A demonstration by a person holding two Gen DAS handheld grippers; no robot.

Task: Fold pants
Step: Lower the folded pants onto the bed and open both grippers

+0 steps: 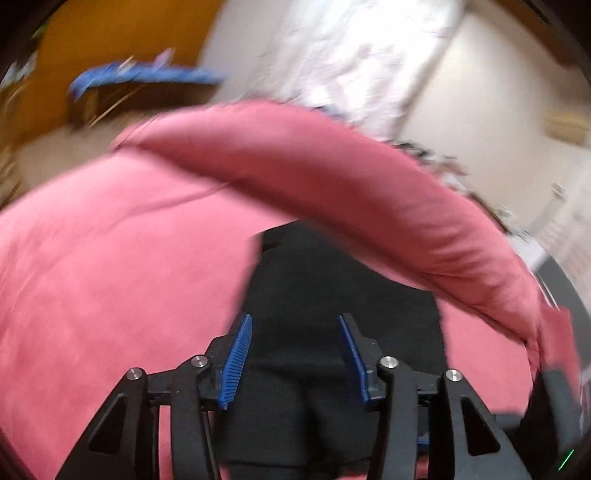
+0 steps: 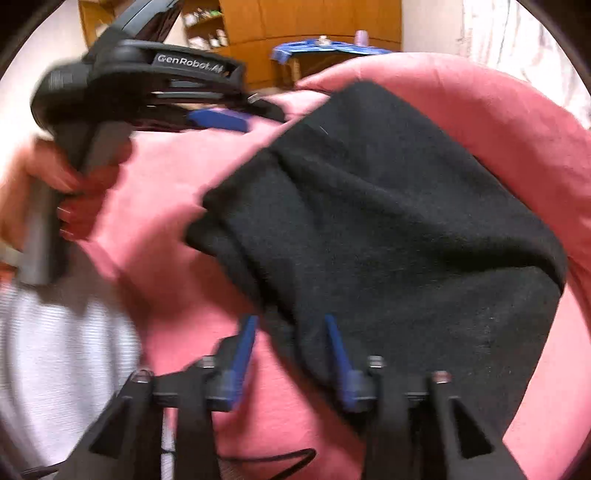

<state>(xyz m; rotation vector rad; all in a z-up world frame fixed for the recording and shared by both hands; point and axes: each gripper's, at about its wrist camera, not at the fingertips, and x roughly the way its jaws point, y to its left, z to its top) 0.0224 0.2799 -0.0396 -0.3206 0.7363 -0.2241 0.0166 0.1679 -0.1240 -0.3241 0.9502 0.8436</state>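
Note:
Black pants [image 2: 388,221] lie in a folded pile on a pink bedsheet [image 2: 155,206]. In the right wrist view my right gripper [image 2: 293,350] hangs open over the pile's near left edge. The cloth edge runs between its blue pads [image 2: 245,350] without being pinched. A hand [image 2: 55,192] holds my left gripper [image 2: 236,114] above the sheet at the upper left, clear of the pants. In the left wrist view the left gripper [image 1: 295,354] stands open above the black pants [image 1: 332,295], with nothing held between its pads [image 1: 238,362].
A long pink bolster [image 1: 351,192] curves across the bed behind the pants. Wooden cupboards [image 2: 314,26] and a blue-covered table [image 2: 325,50] stand beyond the bed. A white curtain [image 1: 362,55] hangs at the back. White cloth [image 2: 55,350] lies at the bed's near left, with a black cable [image 2: 280,461] close by.

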